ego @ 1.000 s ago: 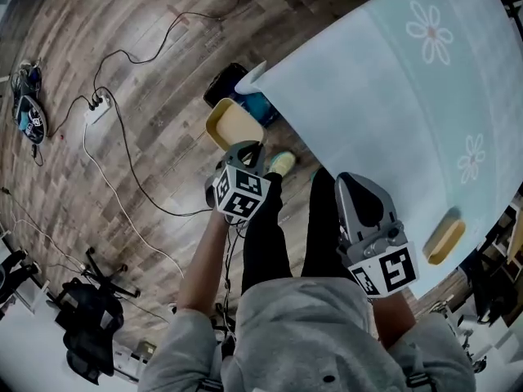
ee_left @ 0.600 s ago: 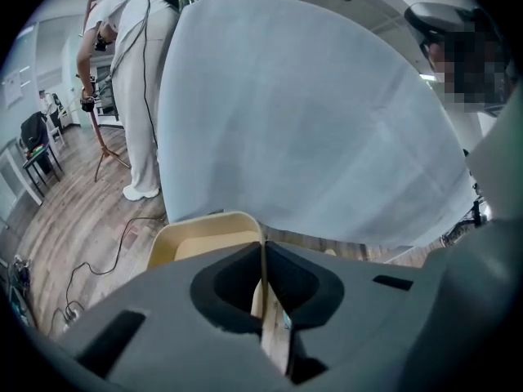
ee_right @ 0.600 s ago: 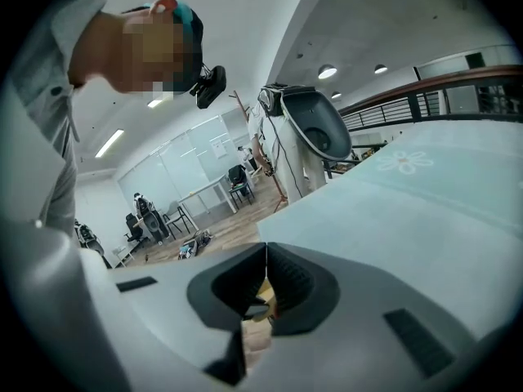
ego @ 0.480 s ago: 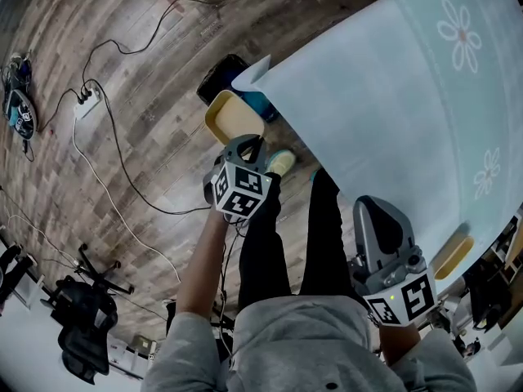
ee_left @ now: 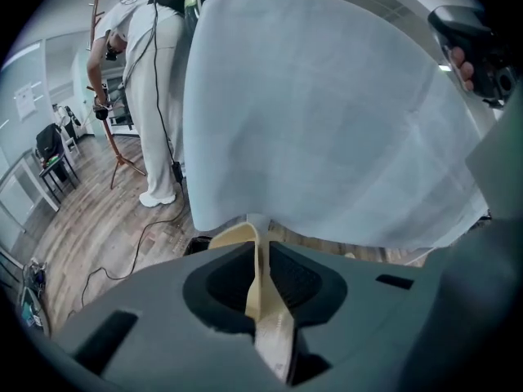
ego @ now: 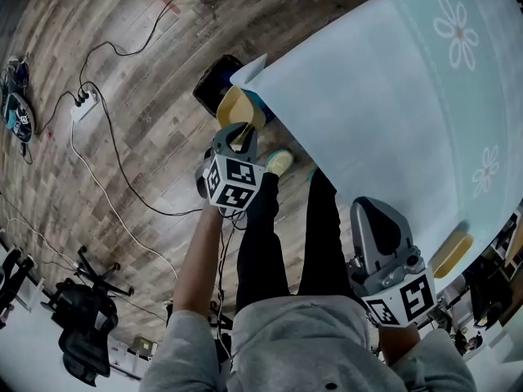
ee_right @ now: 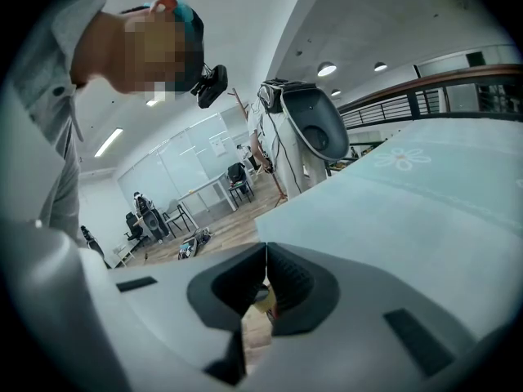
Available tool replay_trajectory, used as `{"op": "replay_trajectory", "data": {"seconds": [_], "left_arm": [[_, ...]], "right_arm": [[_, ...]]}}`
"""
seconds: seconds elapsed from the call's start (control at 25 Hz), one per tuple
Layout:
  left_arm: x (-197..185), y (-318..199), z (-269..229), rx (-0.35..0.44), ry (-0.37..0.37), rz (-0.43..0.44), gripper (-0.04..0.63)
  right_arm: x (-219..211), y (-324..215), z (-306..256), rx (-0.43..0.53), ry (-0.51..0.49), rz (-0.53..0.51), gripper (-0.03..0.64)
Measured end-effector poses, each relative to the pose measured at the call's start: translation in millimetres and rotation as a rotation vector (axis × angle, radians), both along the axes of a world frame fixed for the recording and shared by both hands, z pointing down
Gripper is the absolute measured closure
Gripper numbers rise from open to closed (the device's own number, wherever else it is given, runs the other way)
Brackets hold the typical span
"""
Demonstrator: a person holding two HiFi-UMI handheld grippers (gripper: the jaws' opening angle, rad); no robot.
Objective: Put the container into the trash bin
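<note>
A shallow yellow container [ego: 234, 109] hangs tilted from my left gripper [ego: 238, 132], just over the black trash bin [ego: 209, 88] on the floor by the table corner. In the left gripper view the container's thin rim [ee_left: 256, 278] stands between the jaws of the left gripper [ee_left: 260, 247], which are opening while still touching it; part of the bin [ee_left: 194, 242] shows below. My right gripper [ego: 369, 212] stays low by the table edge, its jaws shut and empty, as the right gripper view also shows for the right gripper [ee_right: 263, 256].
A pale blue flowered cloth covers the table [ego: 392, 113]. Another yellow container [ego: 451, 251] lies at its near edge. Cables and a power strip [ego: 82, 104] cross the wooden floor, and a black chair [ego: 82, 317] stands at lower left. Another person [ee_left: 155, 96] stands beyond the table.
The left gripper has sunk toward the bin and the container has tipped from nearly flat to hanging steeply. The right gripper has hardly moved.
</note>
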State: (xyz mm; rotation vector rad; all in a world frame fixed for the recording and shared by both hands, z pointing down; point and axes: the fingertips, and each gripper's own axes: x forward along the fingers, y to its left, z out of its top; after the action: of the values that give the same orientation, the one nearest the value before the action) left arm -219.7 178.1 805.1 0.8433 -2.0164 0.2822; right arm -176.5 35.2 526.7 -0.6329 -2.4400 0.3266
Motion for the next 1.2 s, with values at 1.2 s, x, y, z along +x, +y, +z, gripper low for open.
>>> {"op": "replay_trajectory", "data": {"seconds": [1.2], "left_arm": [[-33, -11, -247, 0.129, -0.196, 0.008, 0.540]], "right_arm": [[8, -36, -181, 0.074, -0.373, 0.181, 0.591]]}}
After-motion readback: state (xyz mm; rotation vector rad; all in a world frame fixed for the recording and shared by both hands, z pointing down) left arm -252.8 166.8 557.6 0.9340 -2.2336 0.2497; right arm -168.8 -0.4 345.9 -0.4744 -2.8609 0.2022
